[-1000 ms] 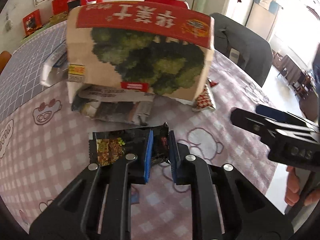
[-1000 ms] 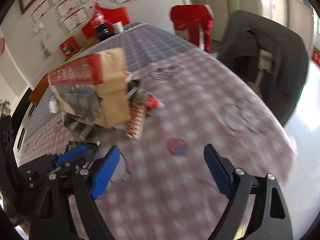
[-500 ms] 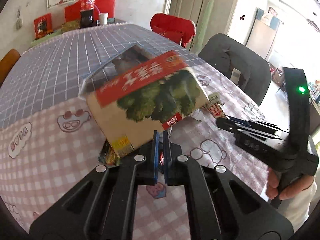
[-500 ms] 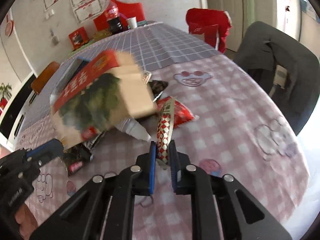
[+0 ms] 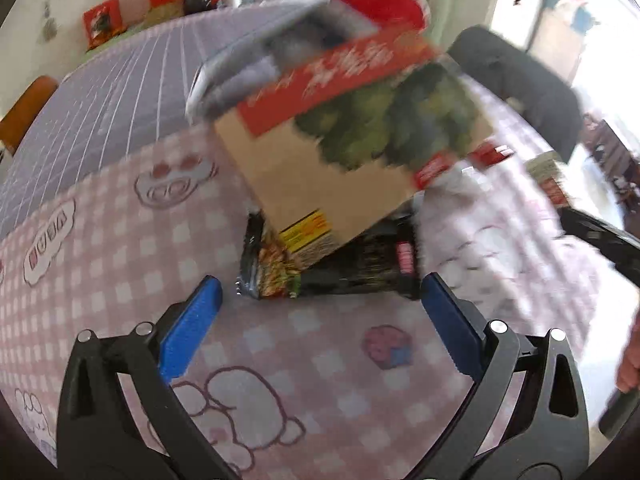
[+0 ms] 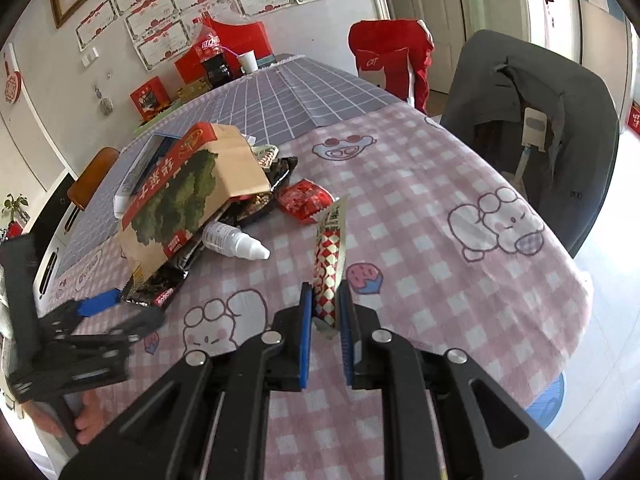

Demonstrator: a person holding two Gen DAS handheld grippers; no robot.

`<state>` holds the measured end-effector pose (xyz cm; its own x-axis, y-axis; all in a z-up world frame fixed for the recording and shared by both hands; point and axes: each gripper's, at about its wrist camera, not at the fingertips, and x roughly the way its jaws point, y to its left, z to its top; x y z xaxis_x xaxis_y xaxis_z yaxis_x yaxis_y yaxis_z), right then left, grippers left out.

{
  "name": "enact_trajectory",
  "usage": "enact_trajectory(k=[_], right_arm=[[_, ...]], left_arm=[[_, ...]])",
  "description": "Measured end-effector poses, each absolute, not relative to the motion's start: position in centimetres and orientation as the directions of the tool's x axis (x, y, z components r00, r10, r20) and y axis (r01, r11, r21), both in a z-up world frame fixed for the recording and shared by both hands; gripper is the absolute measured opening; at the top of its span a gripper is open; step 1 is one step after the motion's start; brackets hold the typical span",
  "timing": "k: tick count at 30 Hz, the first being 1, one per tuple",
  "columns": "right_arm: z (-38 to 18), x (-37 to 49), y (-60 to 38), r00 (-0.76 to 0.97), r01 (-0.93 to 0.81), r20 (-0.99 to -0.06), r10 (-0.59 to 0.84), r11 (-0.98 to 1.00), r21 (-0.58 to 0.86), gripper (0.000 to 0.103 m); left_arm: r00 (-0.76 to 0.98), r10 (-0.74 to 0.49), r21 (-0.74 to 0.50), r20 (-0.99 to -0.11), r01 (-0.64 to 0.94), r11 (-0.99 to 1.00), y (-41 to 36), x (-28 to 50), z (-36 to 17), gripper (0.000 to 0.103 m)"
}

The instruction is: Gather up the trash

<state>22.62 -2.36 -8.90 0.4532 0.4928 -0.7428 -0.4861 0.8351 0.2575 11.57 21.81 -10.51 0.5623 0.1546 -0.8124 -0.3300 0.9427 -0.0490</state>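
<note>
A brown paper bag [image 5: 340, 132] with a red band and a tree picture leans tilted over a trash pile on the pink checked tablecloth [image 5: 120, 264]. A black snack wrapper [image 5: 360, 276] lies under its lower corner. My left gripper [image 5: 320, 308] is just short of that wrapper, its jaws opening wide with nothing between the pads. My right gripper [image 6: 325, 312] is shut on a red-and-white chequered wrapper [image 6: 330, 260], which it holds upright above the cloth. The right wrist view also shows the bag [image 6: 188, 196], the black wrapper [image 6: 160, 294] and the left gripper [image 6: 100, 312].
A white dropper bottle [image 6: 236, 240] and a red foil wrapper [image 6: 304, 200] lie beside the bag. A chair draped with a grey jacket [image 6: 528, 120] and a red-covered chair [image 6: 392, 60] stand at the table's right edge. A cola bottle [image 6: 212, 60] stands at the far end.
My left gripper let go of the black wrapper and spread wide. My right gripper closed on the chequered wrapper and raised it. The bag now leans further over.
</note>
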Motion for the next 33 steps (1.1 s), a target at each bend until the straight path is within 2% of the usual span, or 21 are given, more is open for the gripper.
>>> enact_trajectory(k=[3, 6, 7, 13, 25, 28, 31, 33], right_arm=[[-8.9, 22.6, -2.4, 0.453, -0.484, -0.739, 0.498, 0.834, 0.266, 0.013], [-8.8, 22.5, -2.1, 0.449, -0.49, -0.731, 0.514, 0.826, 0.279, 0.013], [-8.8, 22.4, -2.2, 0.447, -0.49, -0.729, 0.518, 0.824, 0.284, 0.013], [-8.2, 21.7, -2.5, 0.451, -0.503, -0.713, 0.536, 0.813, 0.292, 0.013], [-7.5, 19.9, -5.3, 0.469, -0.484, -0.695, 0.546, 0.817, 0.315, 0.013], [-7.5, 19.3, -6.6, 0.48, -0.468, -0.691, 0.54, 0.824, 0.319, 0.013], [-7.4, 18.7, -8.0, 0.496, -0.45, -0.686, 0.532, 0.834, 0.321, 0.013], [-7.4, 18.4, -8.9, 0.506, -0.437, -0.683, 0.527, 0.839, 0.324, 0.013]], left_arm=[[0.553, 0.167, -0.043, -0.816, -0.347, 0.937, 21.9, 12.6, -10.4, 0.097], [0.57, 0.184, -0.025, -0.801, -0.338, 0.941, 22.0, 13.3, -9.8, 0.066], [0.573, 0.179, -0.03, -0.8, -0.336, 0.941, 22.1, 13.6, -9.5, 0.063], [0.585, 0.179, -0.033, -0.791, -0.333, 0.942, 21.7, 12.2, -9.0, 0.054], [0.596, 0.1, -0.094, -0.797, -0.285, 0.954, 17.9, 8.3, -9.0, 0.05], [0.613, 0.093, -0.087, -0.785, -0.258, 0.962, 16.4, 8.2, -8.4, 0.041], [0.621, 0.032, -0.125, -0.783, -0.208, 0.97, 14.9, 8.1, -8.0, 0.037], [0.625, 0.051, -0.089, -0.779, -0.191, 0.978, 13.5, 8.2, -7.8, 0.035]])
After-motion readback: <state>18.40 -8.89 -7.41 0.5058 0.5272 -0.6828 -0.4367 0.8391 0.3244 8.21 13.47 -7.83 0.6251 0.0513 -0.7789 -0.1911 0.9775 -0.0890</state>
